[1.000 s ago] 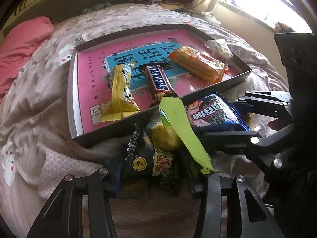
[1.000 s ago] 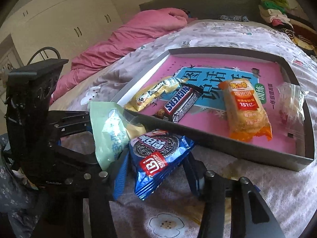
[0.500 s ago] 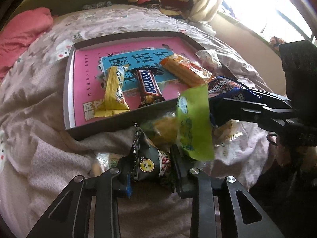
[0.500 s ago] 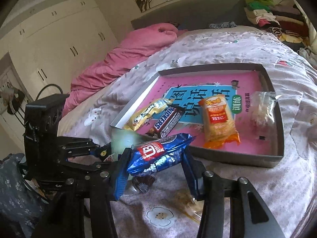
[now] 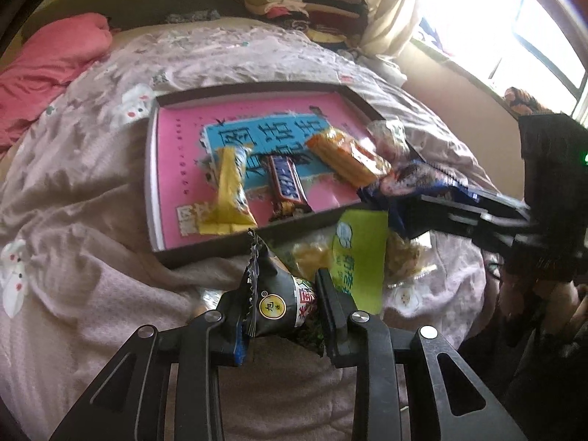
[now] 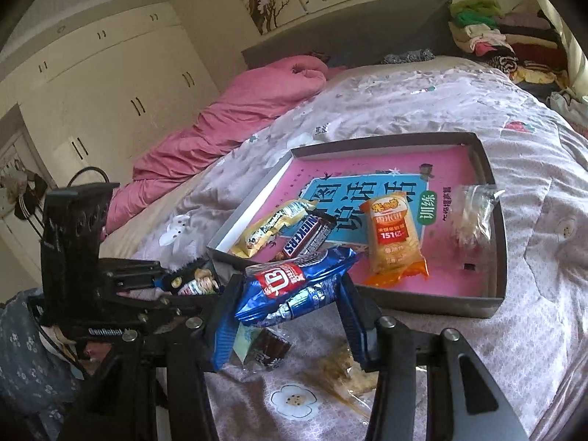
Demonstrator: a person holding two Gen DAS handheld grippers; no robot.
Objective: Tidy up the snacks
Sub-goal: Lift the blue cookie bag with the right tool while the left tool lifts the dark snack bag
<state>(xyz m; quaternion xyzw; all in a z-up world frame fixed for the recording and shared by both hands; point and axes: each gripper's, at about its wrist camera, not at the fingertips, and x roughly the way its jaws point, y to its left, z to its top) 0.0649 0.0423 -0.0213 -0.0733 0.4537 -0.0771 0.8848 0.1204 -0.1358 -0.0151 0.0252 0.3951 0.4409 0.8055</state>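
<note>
Both grippers are carrying a snack, each lifted clear of the bed [image 6: 477, 84]. The left gripper [image 5: 283, 316] is clamping its jaws, nearly closed, on a dark crimped snack packet [image 5: 272, 294], which is sitting upright between the pads just short of the tray's near rim. The right gripper [image 6: 290, 305] is holding a blue cookie pack [image 6: 297, 286] with the jaws partly closed around its width, pack lying crosswise and hanging over the near edge of the tray [image 6: 496, 220].

Progress looks roughly halfway, as a judgement. Already lying inside the tray: a yellow wrapped bar [image 6: 272, 226], a Snickers bar [image 6: 307, 237] just beside it, an orange cracker pack [image 6: 393, 237] to the right of that, and a clear plastic packet [image 6: 470, 213] near the far-side wall. These four are lying in a loose row on the pink printed base.

Still outside the tray: the two held packs, a green pouch [image 5: 358, 261] leaning by the tray's near wall, a small brown wrapped piece [image 6: 266, 349] and a clear crumpled wrapper with something yellowish [image 6: 341, 375] on the bedspread below the right gripper. There may be more under the green pouch, cannot tell.

Left to do, as it appears: setting both held packs down in the open pink area, then collecting the loose ones off the bed.
</note>
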